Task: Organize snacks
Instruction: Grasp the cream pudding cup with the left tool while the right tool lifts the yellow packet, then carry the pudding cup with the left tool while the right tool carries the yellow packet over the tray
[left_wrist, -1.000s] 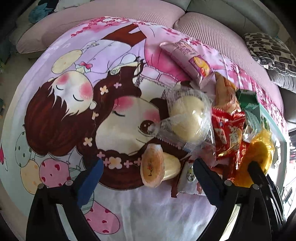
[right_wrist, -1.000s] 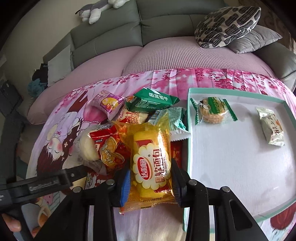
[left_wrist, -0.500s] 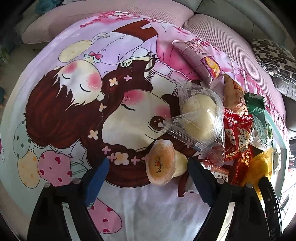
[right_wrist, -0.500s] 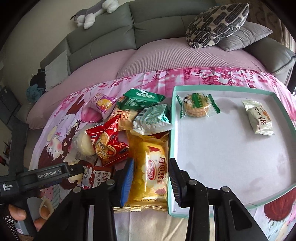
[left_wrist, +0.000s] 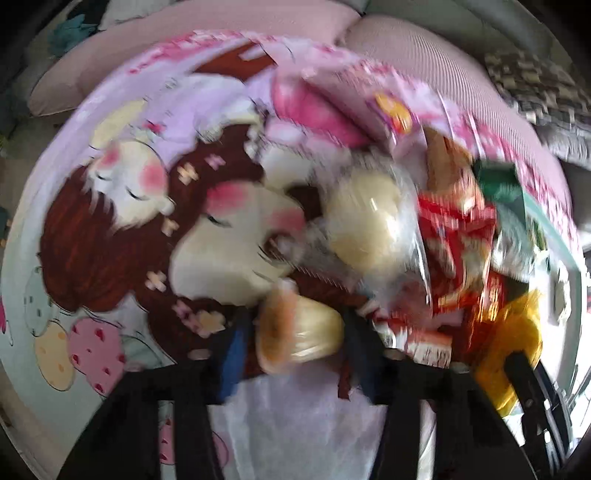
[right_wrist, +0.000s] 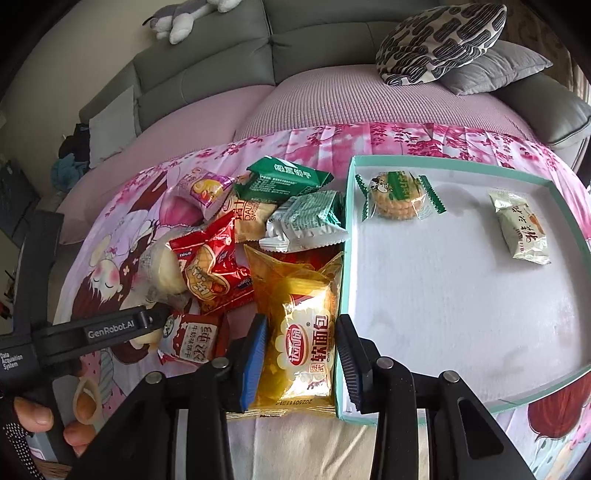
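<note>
- Left wrist view, badly blurred: the left gripper (left_wrist: 295, 343) has its fingers either side of a small jelly cup (left_wrist: 295, 332), at 6 o'clock on the cartoon cloth (left_wrist: 110, 221). They look close against the cup, but I cannot tell if they truly pinch it. A clear-wrapped bun (left_wrist: 369, 221) lies just beyond, at the edge of the snack pile.
- Jelly cup: probably light, smooth-sided and slippery, so best held across its waist.
- Right wrist view: the right gripper (right_wrist: 301, 360) straddles a yellow soft-bread packet (right_wrist: 299, 332) at 6 o'clock, fingers spread with a little gap each side, not clamped.
- The packet lies touching the teal tray's (right_wrist: 443, 166) left wall; inside are a biscuit pack (right_wrist: 399, 195) and a pale pastry packet (right_wrist: 521, 225).
- The bread is likely soft, light and crinkly-wrapped; a gentle hold across the middle seems wise.
</note>
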